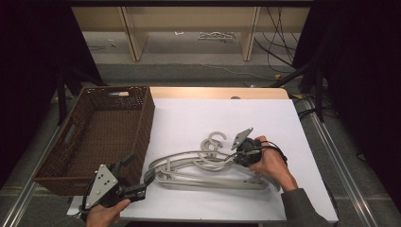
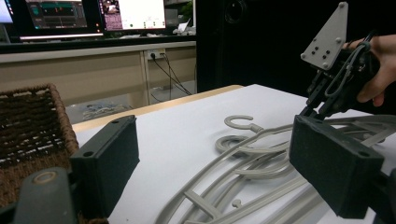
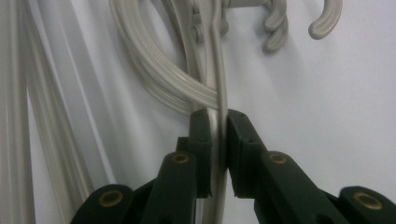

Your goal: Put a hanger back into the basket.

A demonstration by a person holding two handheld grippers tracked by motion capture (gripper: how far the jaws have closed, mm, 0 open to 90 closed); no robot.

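Right gripper [image 3: 217, 116]: fingers closed on one thin ribbed arm of a grey plastic hanger [image 3: 218, 70], which runs straight ahead between them toward the hooks. Left gripper [image 1: 137, 182]: fingers spread wide and empty, just short of the hanger pile's [image 1: 208, 168] near end on the white table [image 1: 189, 118], the wicker basket [image 1: 101, 130] beside them.

Grey hangers [image 1: 208, 165], tangled, flat on table
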